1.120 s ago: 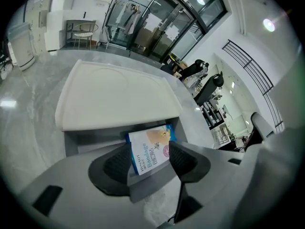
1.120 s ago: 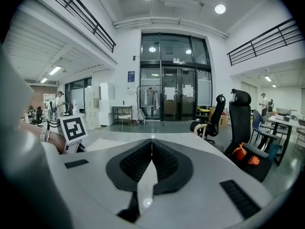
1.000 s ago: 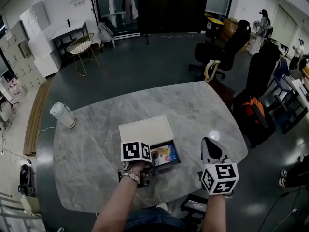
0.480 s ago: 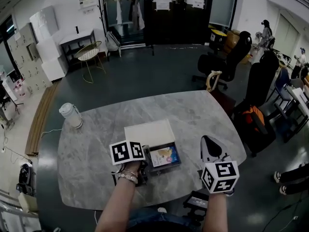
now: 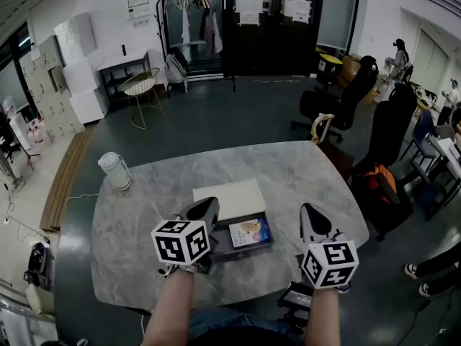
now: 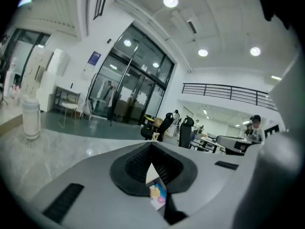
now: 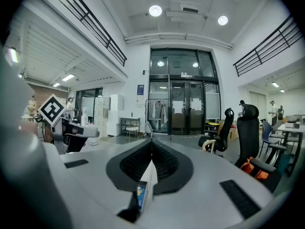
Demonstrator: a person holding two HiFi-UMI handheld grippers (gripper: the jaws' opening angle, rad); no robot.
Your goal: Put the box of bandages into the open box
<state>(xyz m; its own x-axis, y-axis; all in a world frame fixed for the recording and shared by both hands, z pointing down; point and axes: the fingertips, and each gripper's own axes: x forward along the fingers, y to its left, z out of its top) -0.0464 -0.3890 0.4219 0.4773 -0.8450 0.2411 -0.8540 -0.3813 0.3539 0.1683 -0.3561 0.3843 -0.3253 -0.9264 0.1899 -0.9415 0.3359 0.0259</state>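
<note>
Since the earlier frames the left gripper point(image 5: 209, 205) has lifted out of the open box point(image 5: 242, 254) and tipped up to point away across the table point(image 5: 137, 215). Its jaws have just closed with nothing between them. The box of bandages point(image 5: 250, 232) has not moved and lies flat inside the open box, picture side up. The right gripper point(image 5: 308, 210) has barely shifted.

Nearest, both forearms point(image 5: 173, 305) come in over the table's near edge. The left gripper hangs above the near-left part of the open box, clear of it. The left gripper view shows its tips meeting, with only a sliver of the box of bandages and the white lid point(image 5: 230, 197) seen past them. The right gripper hovers by the table's near-right edge, right of the open box and apart from it, jaws pressed together and empty.

The open box sits mid-table toward the near edge, with the white lid lying flat along its far side. A white jug point(image 5: 115, 170) stands at the far-left edge, well apart.

Beyond the table are dark floor point(image 5: 216, 114), black office chairs point(image 5: 340, 98), a wire chair point(image 5: 140, 85) and a clothes rack point(image 5: 209, 27) by glass doors point(image 5: 281, 20).
</note>
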